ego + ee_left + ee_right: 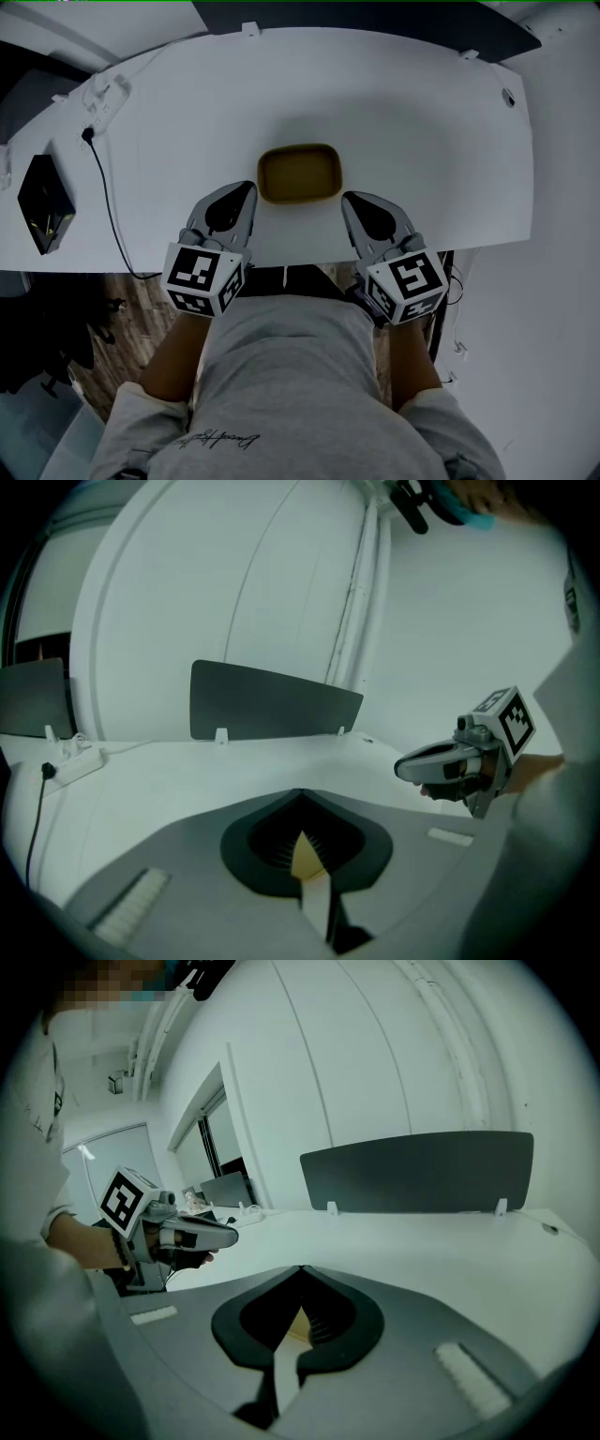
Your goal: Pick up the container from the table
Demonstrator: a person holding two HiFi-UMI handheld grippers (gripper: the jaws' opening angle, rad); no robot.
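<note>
- Head view: tan container (299, 173) sits open side up on the white table (403, 103), near its front edge.
- Left gripper (246, 191) is just beside the container's left end, right gripper (349, 200) just beside its right end. Can't tell if either touches it.
- Left gripper view: jaws fully together, tips meeting, holding nothing.
- Right gripper view: same, jaws closed and empty.
- 1 black box (43, 202) and a cable (105, 206) lie at the table's left, well apart from the container.
</note>
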